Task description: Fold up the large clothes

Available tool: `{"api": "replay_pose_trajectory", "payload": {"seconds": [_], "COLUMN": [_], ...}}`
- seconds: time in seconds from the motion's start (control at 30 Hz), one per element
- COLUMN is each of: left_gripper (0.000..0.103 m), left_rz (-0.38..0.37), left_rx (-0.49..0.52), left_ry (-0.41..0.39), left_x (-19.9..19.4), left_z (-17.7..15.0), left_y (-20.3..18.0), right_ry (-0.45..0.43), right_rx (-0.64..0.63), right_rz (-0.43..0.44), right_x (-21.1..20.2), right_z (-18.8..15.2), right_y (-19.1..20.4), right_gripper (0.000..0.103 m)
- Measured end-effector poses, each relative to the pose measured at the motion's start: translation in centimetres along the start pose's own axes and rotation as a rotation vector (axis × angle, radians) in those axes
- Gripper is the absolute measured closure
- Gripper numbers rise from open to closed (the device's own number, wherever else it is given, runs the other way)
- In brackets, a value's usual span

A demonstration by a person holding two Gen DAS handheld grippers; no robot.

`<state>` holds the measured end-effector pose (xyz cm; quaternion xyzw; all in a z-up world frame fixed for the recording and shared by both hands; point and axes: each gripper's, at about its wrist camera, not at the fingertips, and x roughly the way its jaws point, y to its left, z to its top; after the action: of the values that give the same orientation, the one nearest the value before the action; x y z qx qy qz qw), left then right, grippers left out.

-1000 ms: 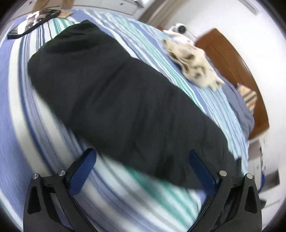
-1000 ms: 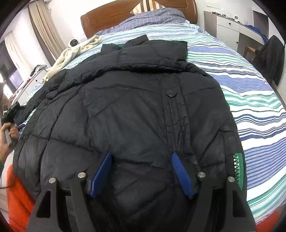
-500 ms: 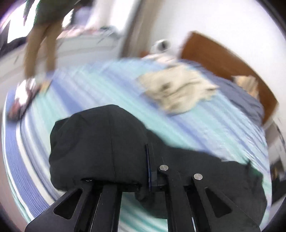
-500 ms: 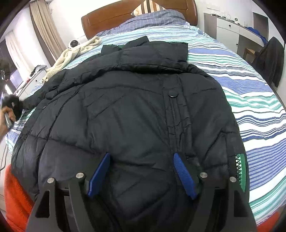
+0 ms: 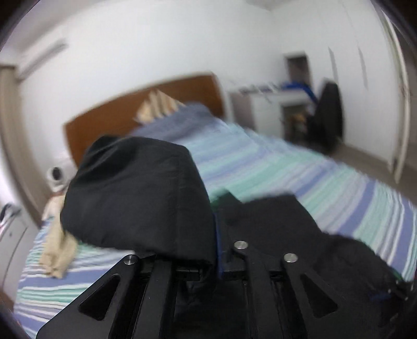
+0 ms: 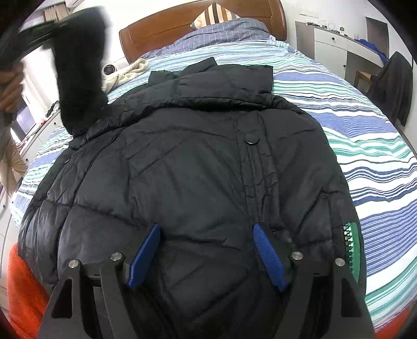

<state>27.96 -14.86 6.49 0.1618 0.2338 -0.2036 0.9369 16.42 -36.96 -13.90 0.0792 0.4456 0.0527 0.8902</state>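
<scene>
A black quilted jacket (image 6: 195, 161) lies flat, front up, on the striped bed (image 6: 365, 130), collar toward the headboard. My left gripper (image 5: 217, 234) is shut on the jacket's sleeve (image 5: 135, 193), whose cuff bulges over the left finger. The right wrist view shows that sleeve (image 6: 78, 73) raised high at the upper left, with a person's hand (image 6: 10, 86) beside it. My right gripper (image 6: 207, 250) stands open low over the jacket's hem. Its blue pads (image 6: 146, 255) are spread wide on the fabric without pinching it.
A wooden headboard (image 6: 182, 28) and a striped pillow (image 6: 213, 14) close the far end. A cream towel (image 6: 127, 73) and a small white camera (image 6: 108, 69) lie left of the collar. White drawers (image 6: 331, 47) and a dark hanging garment (image 6: 393, 86) stand right. Orange cloth (image 6: 23, 294) shows bottom left.
My left gripper went from wide open to shut on the sleeve, then lifted it and swung it up over the bed. The right gripper and the jacket's body stayed put.
</scene>
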Motion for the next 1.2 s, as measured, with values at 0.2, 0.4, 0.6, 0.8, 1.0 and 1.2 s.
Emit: {"api": "replay_pose_trajectory", "payload": {"seconds": [0.2,0.4,0.6,0.8,1.0,1.2], "left_gripper": [0.011,0.009,0.002,0.023,0.072,0.068], "left_rz": [-0.088,-0.115,0.076,0.124,0.173,0.224], "left_rx": [0.16,0.164,-0.123,-0.503,-0.625,-0.689], "left_ry": [0.326,0.297,0.373,0.503,0.504,0.48], "left_x": [8.3,2.7,0.4,3.4,8.4,10.8], "left_z": [-7.2,-10.3,-15.0,-18.5,-17.5,-17.9], "left_y": [-10.1,-8.1,3.3,11.1,11.2,11.7], "right_ry": [0.001,0.024,-0.047,0.019,-0.127,-0.198], "right_rx": [0.008,0.091,0.202,0.362,0.294,0.259], "right_rz": [0.02,0.116,0.247,0.329,0.208,0.052], "right_x": [-0.2,-2.1,-2.8,4.9,4.4,3.9], "right_z": [0.1,0.9,7.2,13.8,18.4,20.9], "right_y": [-0.3,-1.6,-3.5,-4.3,-3.0,-5.2], "right_gripper": [0.027,0.027,0.027,0.027,0.082,0.083]}}
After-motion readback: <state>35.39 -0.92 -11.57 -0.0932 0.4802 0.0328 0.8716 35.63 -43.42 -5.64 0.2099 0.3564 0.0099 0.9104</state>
